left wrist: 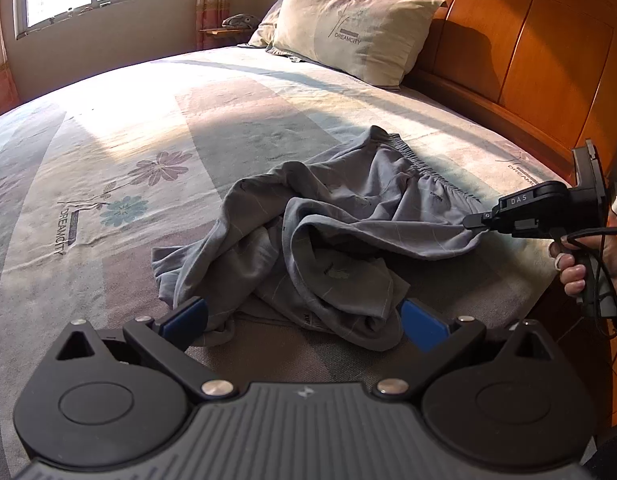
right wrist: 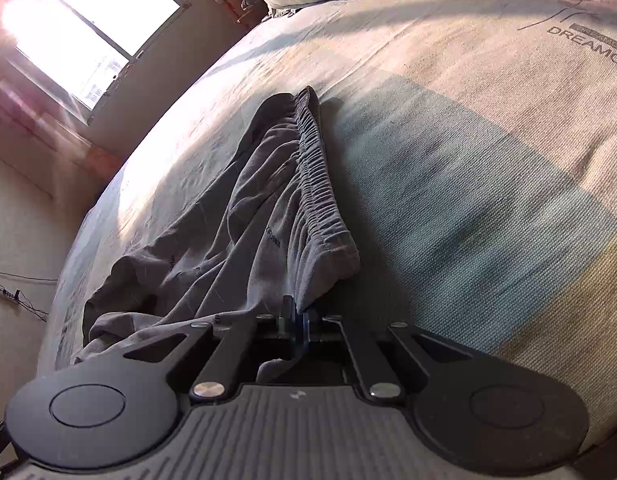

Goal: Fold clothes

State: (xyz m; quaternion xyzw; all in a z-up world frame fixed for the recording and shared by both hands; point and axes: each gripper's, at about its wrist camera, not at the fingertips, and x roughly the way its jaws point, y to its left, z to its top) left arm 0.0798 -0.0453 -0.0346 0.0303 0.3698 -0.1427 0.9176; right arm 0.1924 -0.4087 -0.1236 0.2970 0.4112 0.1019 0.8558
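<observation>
Grey shorts (left wrist: 328, 232) lie crumpled on the bed (left wrist: 108, 140), waistband (left wrist: 428, 168) toward 1 o'clock in the left wrist view. Right hand-held gripper (left wrist: 474, 222) is clamped on a fabric corner just below the waistband end, at 3 o'clock. Left hand-held gripper (left wrist: 304, 316) is spread wide, straddling the bunched leg hem at 6 o'clock. Reads as the spread-out step. Next likely needs the left to pinch a hem or the other waistband end, then pull flat.
</observation>
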